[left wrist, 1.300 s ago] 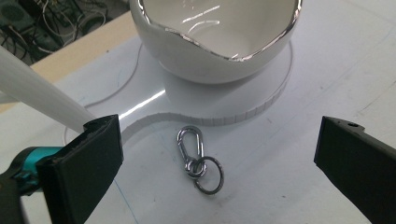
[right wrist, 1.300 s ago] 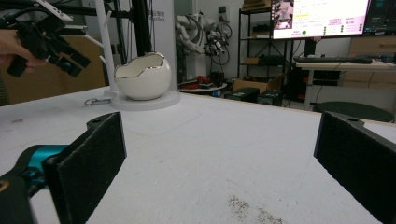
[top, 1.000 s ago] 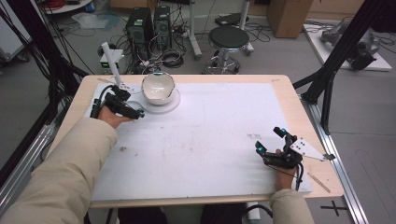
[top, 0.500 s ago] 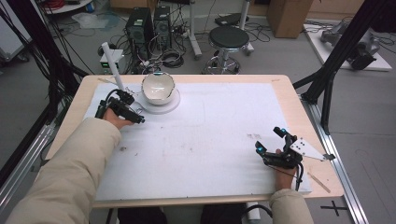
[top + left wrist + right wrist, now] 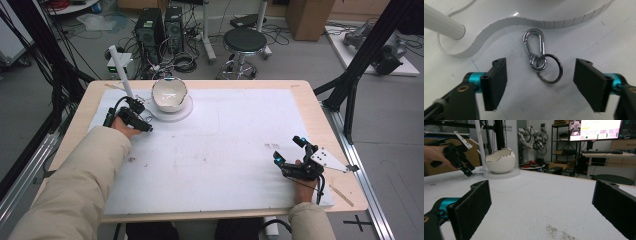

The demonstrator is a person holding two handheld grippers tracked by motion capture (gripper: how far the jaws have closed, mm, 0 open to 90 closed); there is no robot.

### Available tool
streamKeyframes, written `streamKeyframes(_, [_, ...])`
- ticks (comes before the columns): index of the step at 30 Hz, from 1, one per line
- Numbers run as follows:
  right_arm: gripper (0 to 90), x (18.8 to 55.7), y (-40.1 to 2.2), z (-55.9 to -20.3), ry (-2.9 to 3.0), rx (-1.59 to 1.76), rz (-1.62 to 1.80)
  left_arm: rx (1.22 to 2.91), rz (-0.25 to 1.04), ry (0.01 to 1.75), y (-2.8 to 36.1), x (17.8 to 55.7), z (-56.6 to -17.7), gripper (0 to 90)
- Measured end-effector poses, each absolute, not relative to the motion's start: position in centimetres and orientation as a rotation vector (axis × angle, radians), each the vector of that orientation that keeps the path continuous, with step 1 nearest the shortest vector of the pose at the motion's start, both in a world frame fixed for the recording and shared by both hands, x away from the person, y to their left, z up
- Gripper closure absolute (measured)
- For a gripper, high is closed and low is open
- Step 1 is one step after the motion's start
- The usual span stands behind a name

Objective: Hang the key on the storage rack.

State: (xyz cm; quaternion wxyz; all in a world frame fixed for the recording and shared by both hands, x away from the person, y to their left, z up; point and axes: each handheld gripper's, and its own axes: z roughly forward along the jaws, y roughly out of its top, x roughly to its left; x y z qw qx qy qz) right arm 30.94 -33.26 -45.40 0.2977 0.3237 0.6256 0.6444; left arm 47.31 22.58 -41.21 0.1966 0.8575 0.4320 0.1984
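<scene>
left gripper spread wide, astride carabiner near base edge | right gripper gaping, near right, bare mat between

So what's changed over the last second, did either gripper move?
The left gripper slid a little toward the person and now sits open over the carabiner and key ring, gripping nothing. The right gripper, also open, and the bowl stayed put.

A black stool and two computer towers stand on the floor behind the table, among loose cables
</scene>
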Motion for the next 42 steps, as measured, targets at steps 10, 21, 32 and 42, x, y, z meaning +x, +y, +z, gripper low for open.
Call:
streamKeyframes(10, [1.3,30.94,-33.24,-45.39,1.662,0.861,1.713,2.415,0.534,1.206,22.58,47.22,-41.16,49.5])
streamKeyframes(21, [1.3,30.96,-33.24,-45.40,1.662,0.854,1.713,2.407,0.535,1.209,22.75,47.15,-40.97,67.1])
streamKeyframes(32, [1.3,30.96,-33.24,-45.40,1.662,0.854,1.713,2.381,0.537,1.202,23.00,47.14,-40.76,79.8])
streamKeyframes(42, [1.3,30.99,-33.24,-45.39,1.662,0.855,1.712,2.368,0.531,1.210,23.20,47.14,-40.69,84.1])
